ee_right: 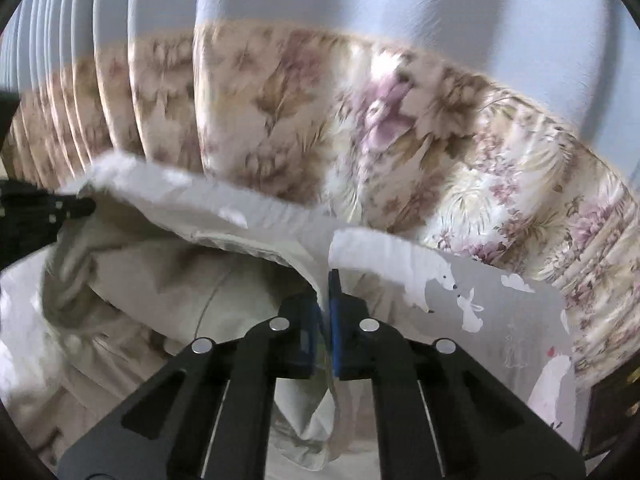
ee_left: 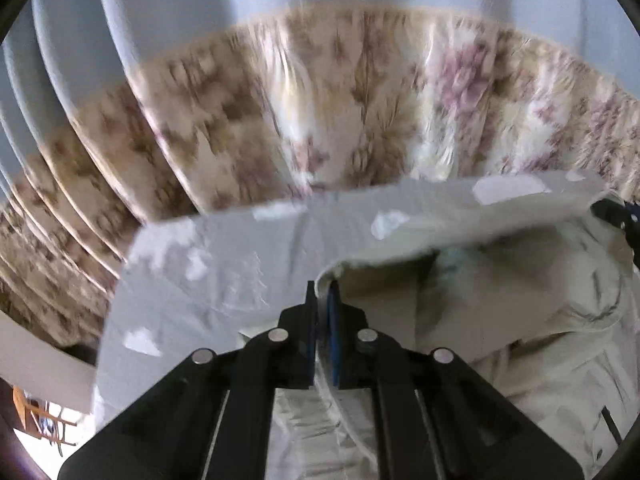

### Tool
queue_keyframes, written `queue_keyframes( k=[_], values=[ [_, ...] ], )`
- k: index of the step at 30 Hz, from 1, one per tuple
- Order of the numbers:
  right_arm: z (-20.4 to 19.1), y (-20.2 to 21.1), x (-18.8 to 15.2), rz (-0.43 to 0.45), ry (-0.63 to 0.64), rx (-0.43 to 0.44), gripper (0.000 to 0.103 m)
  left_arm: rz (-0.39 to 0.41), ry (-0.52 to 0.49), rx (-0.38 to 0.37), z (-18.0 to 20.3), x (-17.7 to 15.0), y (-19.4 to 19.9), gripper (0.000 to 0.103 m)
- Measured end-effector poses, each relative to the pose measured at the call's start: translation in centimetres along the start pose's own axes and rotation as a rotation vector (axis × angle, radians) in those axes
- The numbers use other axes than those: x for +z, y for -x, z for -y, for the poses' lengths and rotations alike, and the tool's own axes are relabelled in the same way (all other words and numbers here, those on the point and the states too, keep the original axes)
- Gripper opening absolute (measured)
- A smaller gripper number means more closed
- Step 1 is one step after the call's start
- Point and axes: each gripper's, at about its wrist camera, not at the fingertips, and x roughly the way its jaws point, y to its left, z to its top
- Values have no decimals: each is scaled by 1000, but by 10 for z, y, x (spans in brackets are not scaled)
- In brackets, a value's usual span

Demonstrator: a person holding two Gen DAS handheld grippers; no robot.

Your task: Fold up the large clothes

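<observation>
Two grippers each pinch the same pale cream garment (ee_left: 540,320) along its lifted upper edge. In the left wrist view, the left gripper (ee_left: 323,300) sits at the lower centre of the frame, its fingers (ee_left: 333,312) drawn narrow with a fold of the cloth clamped between the blue pads. From there the edge runs toward the right of the frame, where the tip of the right gripper (ee_left: 612,212) shows at the far right edge. Below that edge the garment hangs in loose folds across the lower right.

In the right wrist view, the right gripper (ee_right: 326,292) is at the lower centre, its fingers (ee_right: 335,300) likewise narrow and closed on the garment (ee_right: 160,280). The held edge stretches to the left of the frame, where the left gripper (ee_right: 76,208) shows dark at mid left.

A grey sheet (ee_right: 512,320) with white animal shapes lies under the garment, lower right in this view and lower left in the other. Behind, filling the upper half of both views, hangs a pleated curtain (ee_left: 360,100), blue-grey above and floral below; it is blurred.
</observation>
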Motion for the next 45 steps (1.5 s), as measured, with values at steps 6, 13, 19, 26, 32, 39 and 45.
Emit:
queue_keyframes(
  k=[6,13,19,26,32,39,45],
  values=[
    [18,85,-21,117,-62,28,5,136,-58,-90,20,-39,99,5],
    [21,58,-93,-65,-100,32,5,-33,-40,-150,42,-105,51,8],
    [7,-12,-139,-217,-31,-5,9,-145,-10,-119,38,-125,-16,14],
    [11,20,-138,-213,-1,1,16,-114,-1,-139,25,-127,21,50],
    [31,44,-135,-197,-72,75,38,-91,-28,-138,19,-129,49,60],
    [50,75,-107,-112,-188,251,52,-106,-51,-212,16,-128,72,72],
    [36,38,-72,-125,-124,263,54,-74,-72,-198,30,-81,45,74]
  ],
)
